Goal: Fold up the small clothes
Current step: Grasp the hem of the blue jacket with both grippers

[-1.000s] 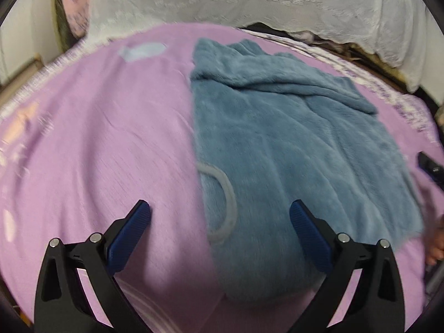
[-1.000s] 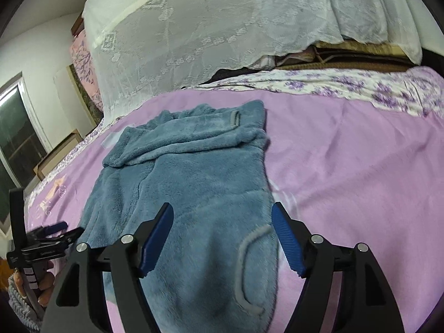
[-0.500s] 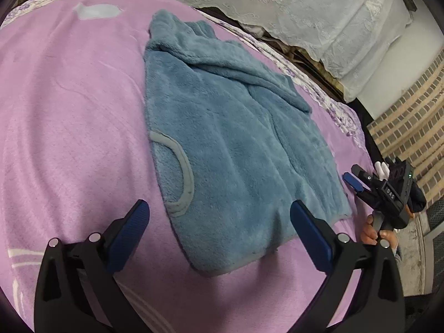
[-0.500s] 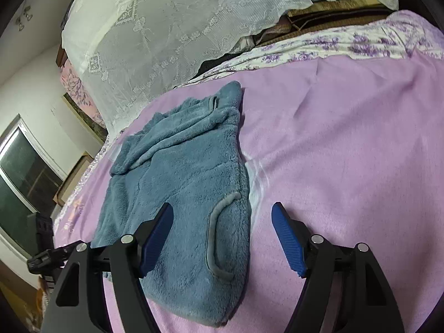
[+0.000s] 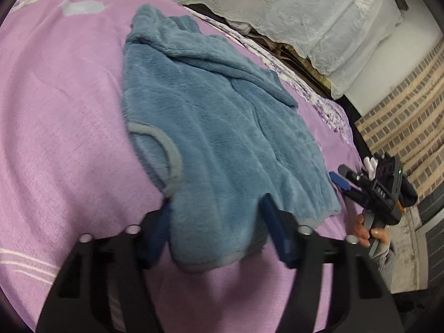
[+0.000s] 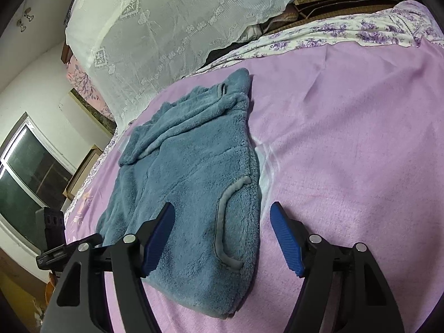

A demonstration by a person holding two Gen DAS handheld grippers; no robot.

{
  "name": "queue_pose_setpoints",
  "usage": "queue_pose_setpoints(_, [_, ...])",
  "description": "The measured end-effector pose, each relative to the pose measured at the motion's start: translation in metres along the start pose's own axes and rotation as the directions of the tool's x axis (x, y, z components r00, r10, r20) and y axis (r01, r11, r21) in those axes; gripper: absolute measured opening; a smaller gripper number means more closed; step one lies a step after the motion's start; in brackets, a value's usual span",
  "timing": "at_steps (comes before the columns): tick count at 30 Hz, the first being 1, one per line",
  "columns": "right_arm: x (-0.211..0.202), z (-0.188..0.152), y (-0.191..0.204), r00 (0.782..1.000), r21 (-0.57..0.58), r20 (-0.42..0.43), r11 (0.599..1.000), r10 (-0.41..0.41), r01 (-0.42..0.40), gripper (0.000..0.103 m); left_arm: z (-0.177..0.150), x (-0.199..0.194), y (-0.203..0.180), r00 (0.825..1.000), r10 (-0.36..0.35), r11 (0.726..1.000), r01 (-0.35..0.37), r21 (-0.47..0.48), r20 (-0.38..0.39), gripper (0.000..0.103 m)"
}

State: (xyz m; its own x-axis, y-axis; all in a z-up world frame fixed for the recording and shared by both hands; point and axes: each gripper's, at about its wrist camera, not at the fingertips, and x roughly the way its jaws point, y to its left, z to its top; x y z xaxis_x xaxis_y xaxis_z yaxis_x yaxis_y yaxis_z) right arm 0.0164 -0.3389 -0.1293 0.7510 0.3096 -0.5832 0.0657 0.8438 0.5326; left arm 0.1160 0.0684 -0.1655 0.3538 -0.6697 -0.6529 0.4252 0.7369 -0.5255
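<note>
A small blue fleece garment (image 5: 211, 127) with grey trim lies flat on the purple bedspread (image 5: 55, 127); it also shows in the right wrist view (image 6: 188, 183). My left gripper (image 5: 219, 222) is open, its blue pads on either side of the garment's near corner, low over the cloth. My right gripper (image 6: 222, 236) is open, its pads astride the garment's near right corner with the grey-trimmed armhole (image 6: 224, 222) between them. The right gripper also shows in the left wrist view (image 5: 371, 188), at the garment's far right corner.
A lace-covered pile of bedding (image 6: 166, 41) lies at the back of the bed. A floral sheet (image 6: 360, 30) edges the bedspread. A brick wall (image 5: 402, 127) stands to the right and a window (image 6: 25, 177) to the left.
My left gripper has moved forward and down onto the garment's near corner and its jaws have narrowed. My right gripper has moved closer to the garment's right corner.
</note>
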Motion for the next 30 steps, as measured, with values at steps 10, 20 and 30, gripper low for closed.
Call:
queue_pose_setpoints(10, [0.000, -0.015, -0.001, 0.995, -0.003, -0.092, 0.999, 0.036, -0.036, 0.060, 0.000, 0.009, -0.013, 0.998, 0.067, 0.995, -0.065, 0.070, -0.021, 0.069])
queue_pose_setpoints(20, [0.004, -0.021, -0.001, 0.982, 0.029, -0.131, 0.990, 0.138, -0.135, 0.020, 0.000, 0.002, -0.007, 0.997, 0.072, 0.996, -0.072, 0.049, 0.016, 0.035])
queue_pose_setpoints(30, [0.009, -0.019, -0.010, 0.977, 0.086, -0.146, 0.986, 0.156, -0.145, 0.032, 0.005, 0.008, 0.009, 0.998, -0.032, 0.999, 0.031, -0.031, -0.046, 0.060])
